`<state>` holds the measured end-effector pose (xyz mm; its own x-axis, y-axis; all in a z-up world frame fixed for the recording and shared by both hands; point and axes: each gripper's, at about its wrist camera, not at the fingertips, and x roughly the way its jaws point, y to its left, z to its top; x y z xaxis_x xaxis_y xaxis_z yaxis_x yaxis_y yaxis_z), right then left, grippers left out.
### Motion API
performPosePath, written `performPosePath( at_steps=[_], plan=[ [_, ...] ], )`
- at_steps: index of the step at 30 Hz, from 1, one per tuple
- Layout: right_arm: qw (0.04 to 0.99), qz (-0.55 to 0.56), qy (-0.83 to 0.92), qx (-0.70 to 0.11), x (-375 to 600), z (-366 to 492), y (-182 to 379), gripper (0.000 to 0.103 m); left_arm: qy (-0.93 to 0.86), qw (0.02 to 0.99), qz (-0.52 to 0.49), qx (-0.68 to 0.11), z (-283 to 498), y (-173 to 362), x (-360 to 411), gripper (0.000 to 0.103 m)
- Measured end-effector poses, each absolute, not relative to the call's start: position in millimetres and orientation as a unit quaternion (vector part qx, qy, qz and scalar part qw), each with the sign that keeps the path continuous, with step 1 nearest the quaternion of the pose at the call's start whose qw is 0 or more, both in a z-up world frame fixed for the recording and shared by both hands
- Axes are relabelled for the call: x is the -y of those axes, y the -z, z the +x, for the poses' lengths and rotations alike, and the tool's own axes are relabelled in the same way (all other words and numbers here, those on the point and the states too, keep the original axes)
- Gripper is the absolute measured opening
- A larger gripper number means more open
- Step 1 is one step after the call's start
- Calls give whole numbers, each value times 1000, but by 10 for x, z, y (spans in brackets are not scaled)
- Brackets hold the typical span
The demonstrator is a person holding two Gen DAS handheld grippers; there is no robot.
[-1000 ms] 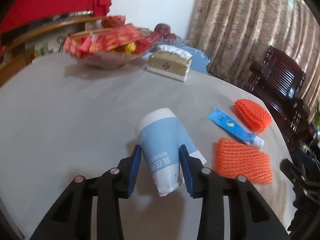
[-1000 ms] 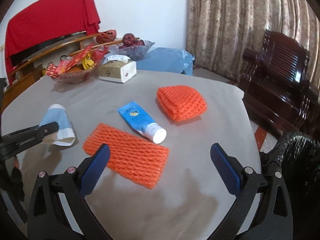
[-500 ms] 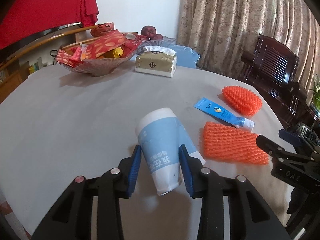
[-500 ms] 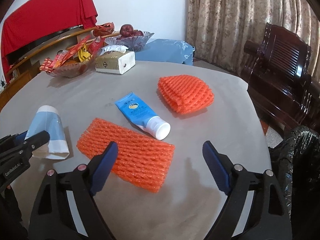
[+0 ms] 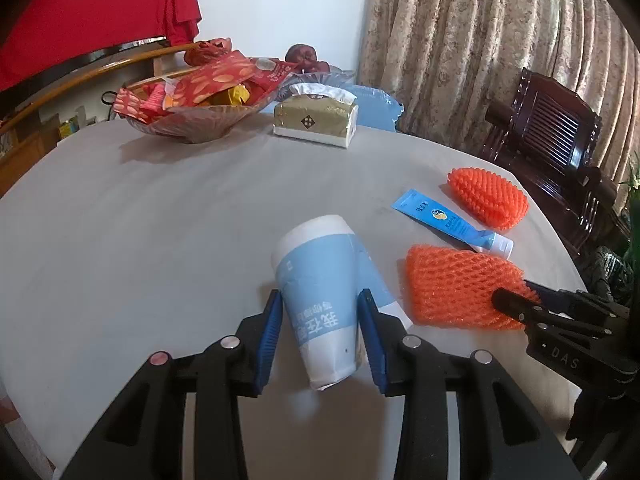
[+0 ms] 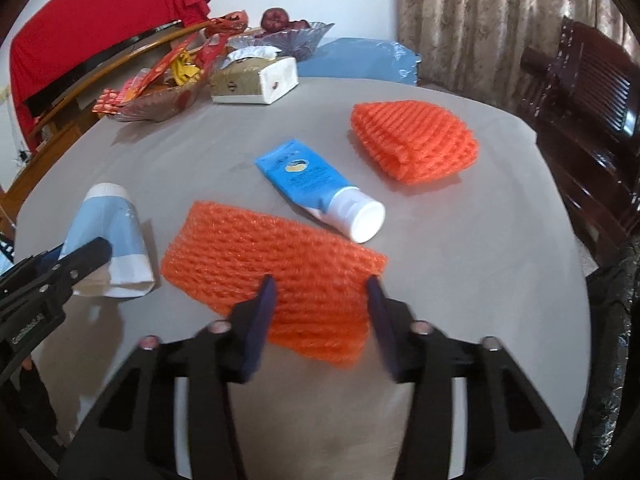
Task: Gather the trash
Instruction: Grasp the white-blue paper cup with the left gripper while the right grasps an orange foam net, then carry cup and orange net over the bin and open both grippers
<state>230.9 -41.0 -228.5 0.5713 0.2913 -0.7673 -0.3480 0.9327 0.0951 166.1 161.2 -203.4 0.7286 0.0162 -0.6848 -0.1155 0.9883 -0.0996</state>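
Note:
A crushed blue-and-white paper cup (image 5: 320, 280) lies on its side on the grey table (image 5: 160, 220), and my left gripper (image 5: 320, 300) is shut on it. My right gripper (image 6: 320, 292) is closing on the near corner of a flat orange foam net (image 6: 260, 248). Its blue pads (image 6: 260, 312) meet the net's edges. Beyond that net lie a blue tube with a white cap (image 6: 316, 184) and a second, folded orange foam net (image 6: 416, 140). The left wrist view shows the right gripper (image 5: 516, 292) at the right end of the flat net (image 5: 452, 288).
At the table's far side stand a glass bowl of red snack packets (image 5: 192, 120), a gold tissue box (image 5: 316, 124) and a glass dish of fruit (image 6: 284, 36). A dark wooden chair (image 5: 552, 132) and a black bag (image 6: 612, 320) are off the right edge.
My right gripper came down and forward onto the flat orange net, and its jaws narrowed from wide open to the net's corner. The left gripper kept its hold on the cup.

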Motion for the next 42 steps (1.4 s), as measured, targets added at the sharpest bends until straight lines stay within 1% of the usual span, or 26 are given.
performPosePath(
  at_steps=[1, 2, 5, 11, 22, 30, 42],
  plan=[
    [884, -32, -189, -427, 406, 2294, 2281, 25, -36, 927, -69, -367, 1658, 2029, -1611, 38],
    [883, -34, -193, -426, 397, 2279, 2273, 20, -36, 927, -69, -367, 1655, 2023, -1606, 38],
    [885, -40, -199, -420, 380, 2224, 2216, 16, -36, 927, -67, -368, 1637, 1997, -1583, 38],
    [899, -31, -194, -391, 478, 2110, 1918, 16, -36, 931, -63, -357, 1583, 1845, -1545, 38],
    [927, -19, -171, -333, 805, 1841, 1307, 16, -24, 945, -45, -323, 1457, 1384, -1270, 38],
    [940, -12, -155, -302, 1068, 1632, 987, 17, -8, 954, -37, -296, 1341, 1101, -1006, 38],
    [955, -6, -122, -269, 1501, 1314, 664, 17, 32, 963, -30, -266, 1195, 789, -574, 38]
  ],
)
